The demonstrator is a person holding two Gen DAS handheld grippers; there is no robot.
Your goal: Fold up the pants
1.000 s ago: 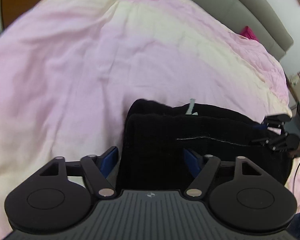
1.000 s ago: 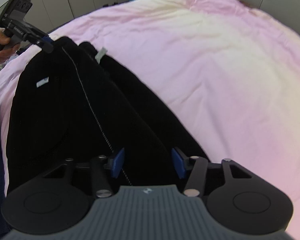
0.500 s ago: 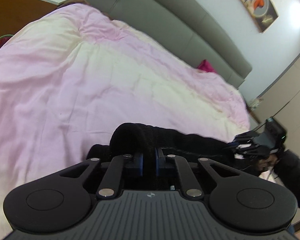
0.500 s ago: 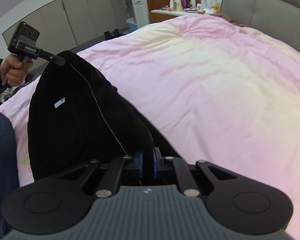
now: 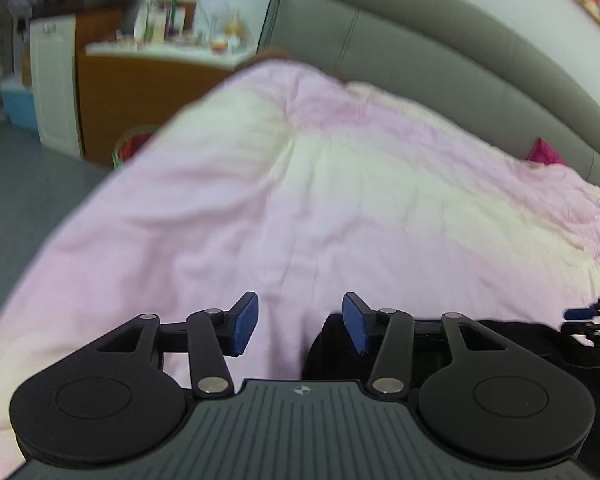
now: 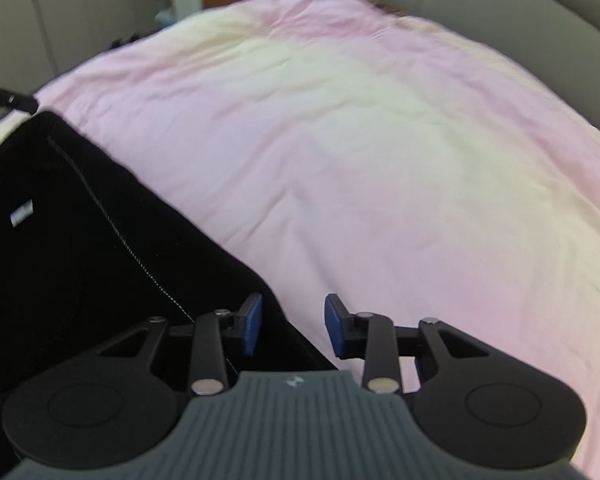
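Your left tool [image 5: 298, 326] and right tool [image 6: 293, 325] have just been opening; both stand apart, gripping nothing. The black pants [image 6: 68, 260] lie folded on the pink duvet [image 6: 360, 140], their long axis running between your tools.

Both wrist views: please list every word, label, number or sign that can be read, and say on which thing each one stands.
No text can be read in either view.
Small light tag on the black pants: any print is too blurred to read.
Small round emblem on the right gripper's grey body: a mark only, no letters.
Bottles on the far counter: blurred, any labels unreadable.
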